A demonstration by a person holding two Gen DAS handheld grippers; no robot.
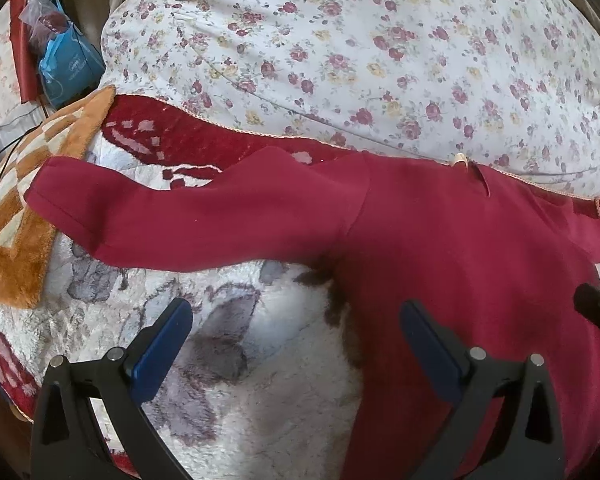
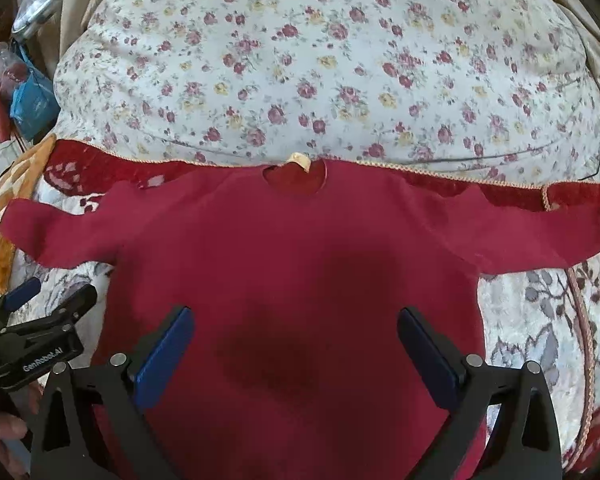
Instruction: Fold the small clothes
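A small dark red long-sleeved top (image 2: 300,248) lies flat and spread out on a plush patterned blanket, neck hole (image 2: 294,178) at the far side, both sleeves stretched out sideways. My right gripper (image 2: 296,320) is open and empty above the middle of the top's body. My left gripper (image 1: 296,316) is open and empty above the top's left side edge, below the left sleeve (image 1: 180,216). The left gripper also shows at the left edge of the right wrist view (image 2: 48,296).
A big floral-print cushion (image 2: 320,60) lies just beyond the top. An orange-and-white checked plush cloth (image 1: 28,200) lies at the left. A blue bag (image 1: 68,68) and clutter sit at the far left. The grey-white plush blanket (image 1: 240,380) has a red border (image 1: 172,132).
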